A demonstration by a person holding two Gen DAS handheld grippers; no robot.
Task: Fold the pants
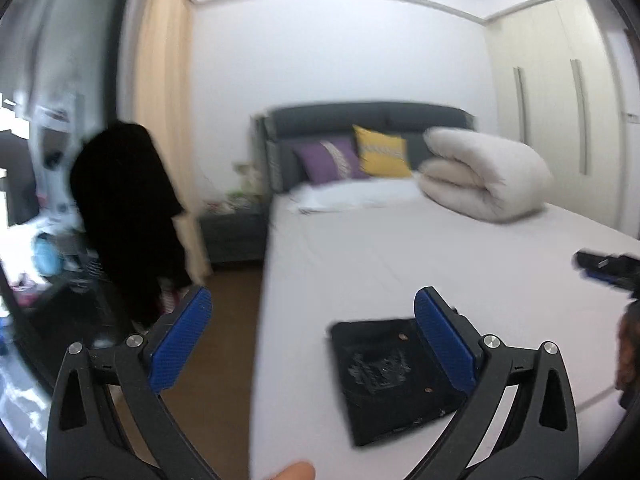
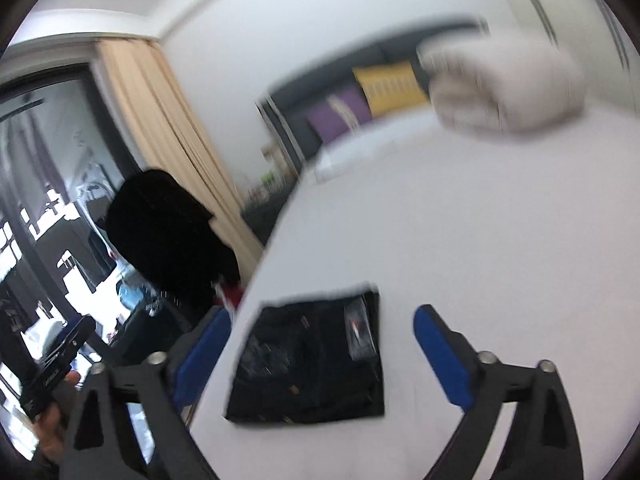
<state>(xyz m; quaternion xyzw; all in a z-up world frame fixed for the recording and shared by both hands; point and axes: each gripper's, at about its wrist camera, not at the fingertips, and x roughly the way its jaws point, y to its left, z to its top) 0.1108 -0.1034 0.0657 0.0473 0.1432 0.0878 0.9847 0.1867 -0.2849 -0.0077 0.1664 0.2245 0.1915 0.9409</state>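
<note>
Dark pants lie folded into a compact rectangle on the white bed, near its front left edge. My left gripper hovers above and in front of them, jaws wide open, nothing between the blue pads. In the right wrist view the same folded pants sit below my right gripper, which is also wide open and empty, lifted clear of the cloth. The right gripper shows at the right edge of the left wrist view. Both views are motion-blurred.
A rolled cream duvet with purple and yellow pillows lies at the headboard end. A chair draped in black cloth stands left of the bed by a curtain. Wardrobe doors stand at the right.
</note>
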